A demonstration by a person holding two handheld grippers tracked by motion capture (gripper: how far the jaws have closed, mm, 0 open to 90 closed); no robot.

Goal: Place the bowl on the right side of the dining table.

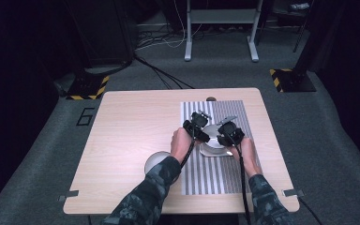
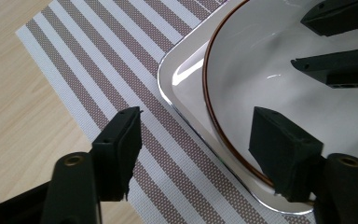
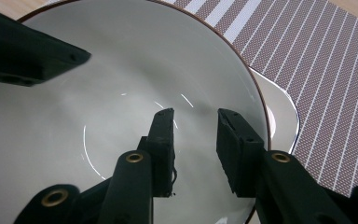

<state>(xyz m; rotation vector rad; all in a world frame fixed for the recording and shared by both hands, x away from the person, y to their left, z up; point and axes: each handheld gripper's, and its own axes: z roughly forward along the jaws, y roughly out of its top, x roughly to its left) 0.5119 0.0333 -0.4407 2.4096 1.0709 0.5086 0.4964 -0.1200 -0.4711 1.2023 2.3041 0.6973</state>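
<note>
A white bowl (image 1: 212,132) with a thin brown rim stands on a white square plate (image 1: 211,151), which lies on a striped placemat (image 1: 211,180). My left gripper (image 1: 198,125) is at the bowl's left side. Its jaws are open and straddle the rim of the bowl (image 2: 261,74) and the edge of the plate (image 2: 182,88), one over the placemat (image 2: 98,60) and one over the bowl, without pressing. My right gripper (image 1: 227,132) is at the bowl's right side. It (image 3: 196,115) is open inside the bowl (image 3: 98,107), with nothing between the pads.
A round pale grey object (image 1: 154,162) sits on the wooden table (image 1: 131,126) beside the person's left forearm. A small dark round thing (image 1: 211,99) lies at the table's far edge. Beyond the table are cables and a white stand on grey carpet.
</note>
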